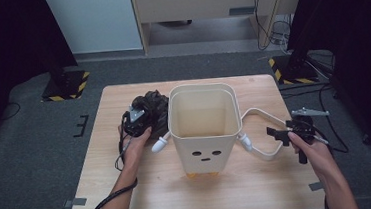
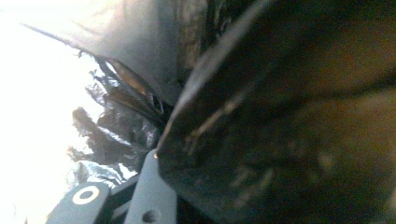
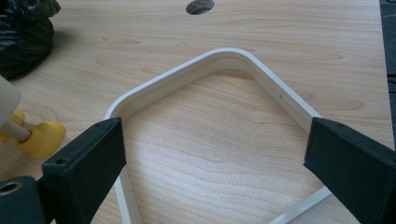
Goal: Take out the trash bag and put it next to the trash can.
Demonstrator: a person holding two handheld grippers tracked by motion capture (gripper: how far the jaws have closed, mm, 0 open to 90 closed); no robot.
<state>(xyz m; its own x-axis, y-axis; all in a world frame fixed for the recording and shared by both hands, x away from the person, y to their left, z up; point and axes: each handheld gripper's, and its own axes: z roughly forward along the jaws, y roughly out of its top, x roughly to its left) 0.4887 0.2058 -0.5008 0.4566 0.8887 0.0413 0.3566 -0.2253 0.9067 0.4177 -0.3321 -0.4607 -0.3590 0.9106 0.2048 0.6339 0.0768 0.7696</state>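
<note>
While the left claw sits pressed into the crumpled black plastic bag on the far left of the pale wooden surface, the work in hand looks like getting that bag ready to line the cream plastic bin with a small face and arm-like handles, which stands upright in the middle, just right of the bag. In the left gripper view glossy black film crowds right up against the jaws, which stand narrow; whether they pinch the film I cannot tell. At the right, the right claw gapes wide, its jaws straddling the bin's bent cream handle without touching it. Next, I judge, the left claw needs a firm pinch on the film and a lift towards the bin's open mouth, while the right steadies the handle
</note>
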